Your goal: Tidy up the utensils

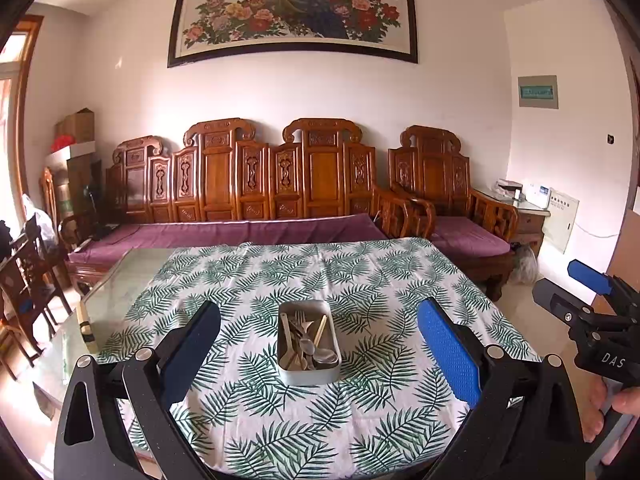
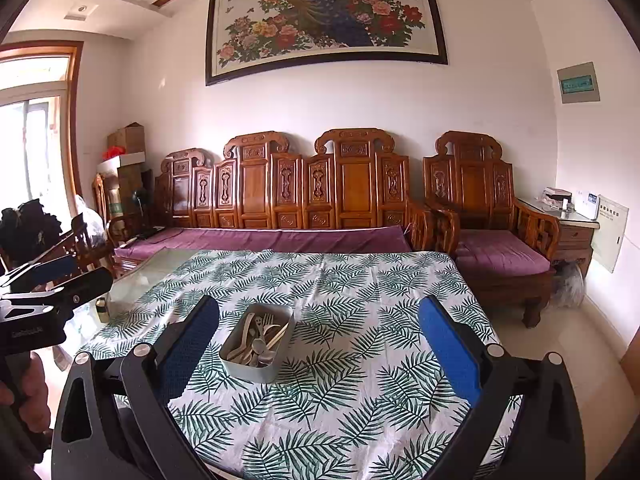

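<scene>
A metal tin (image 1: 309,346) sits in the middle of the counter (image 1: 360,420) on a leafy cloth. Spoons, forks and chopsticks (image 1: 306,340) lie mixed inside it. The left hand-held gripper (image 1: 320,354) and the right hand-held gripper (image 2: 318,354) hang at 6 o'clock, both spread wide and holding nothing. This fits sorting about to start, or everything gathered up.
</scene>
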Demonstrator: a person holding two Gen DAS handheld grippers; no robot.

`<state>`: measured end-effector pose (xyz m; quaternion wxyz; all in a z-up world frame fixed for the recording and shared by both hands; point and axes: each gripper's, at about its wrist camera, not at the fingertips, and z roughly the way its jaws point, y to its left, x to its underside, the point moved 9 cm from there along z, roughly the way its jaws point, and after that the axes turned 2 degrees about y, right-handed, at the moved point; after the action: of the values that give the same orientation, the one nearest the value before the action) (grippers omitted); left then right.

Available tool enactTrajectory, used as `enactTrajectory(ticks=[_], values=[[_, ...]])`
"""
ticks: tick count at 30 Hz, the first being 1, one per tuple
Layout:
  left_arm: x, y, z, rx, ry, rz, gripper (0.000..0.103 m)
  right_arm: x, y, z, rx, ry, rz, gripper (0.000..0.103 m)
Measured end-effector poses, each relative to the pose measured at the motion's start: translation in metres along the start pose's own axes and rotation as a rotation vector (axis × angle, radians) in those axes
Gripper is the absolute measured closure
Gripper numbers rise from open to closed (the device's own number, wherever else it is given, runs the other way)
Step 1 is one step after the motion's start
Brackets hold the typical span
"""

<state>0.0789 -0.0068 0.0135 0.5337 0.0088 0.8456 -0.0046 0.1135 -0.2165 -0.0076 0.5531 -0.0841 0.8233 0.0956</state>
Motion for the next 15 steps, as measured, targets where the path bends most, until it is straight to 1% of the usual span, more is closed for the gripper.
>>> enactTrajectory(ticks=[15], values=[[0.0017,0.0001,-0.0011,0.002,-0.003,-0.002,0.008,0.0022,0.0009,-0.0004,-0.005,0.001,0.0,0.003]])
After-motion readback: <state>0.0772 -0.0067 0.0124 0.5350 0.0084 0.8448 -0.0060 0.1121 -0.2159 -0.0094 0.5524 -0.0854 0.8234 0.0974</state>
